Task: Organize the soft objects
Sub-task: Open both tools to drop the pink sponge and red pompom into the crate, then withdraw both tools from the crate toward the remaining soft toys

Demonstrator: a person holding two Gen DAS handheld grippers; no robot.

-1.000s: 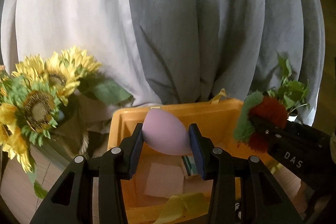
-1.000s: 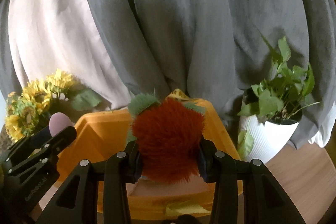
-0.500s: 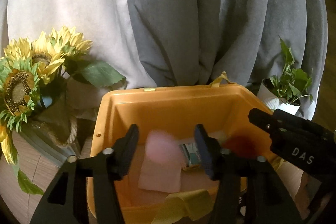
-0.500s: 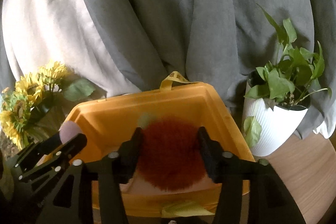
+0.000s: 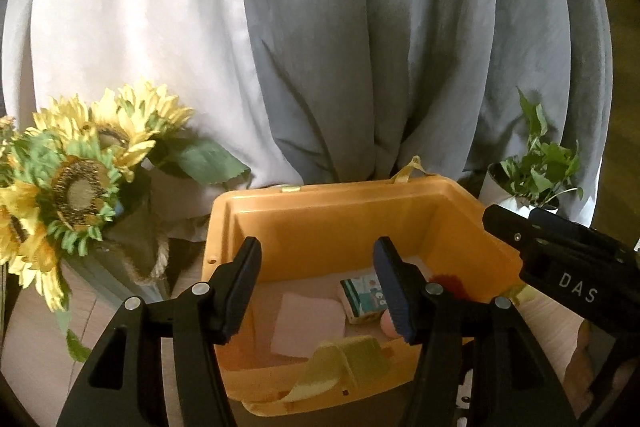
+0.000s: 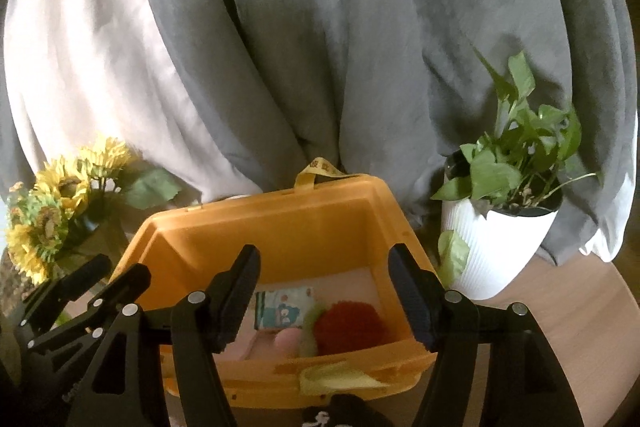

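Both grippers hang over the orange bin (image 6: 280, 227) with fingers spread apart and nothing between them: the left gripper (image 5: 318, 287) and the right gripper (image 6: 330, 297). Inside the bin lie the red fluffy ball (image 6: 350, 323), a pink sponge (image 6: 289, 341), seemingly egg-shaped though half hidden, and a small printed packet (image 6: 284, 307).
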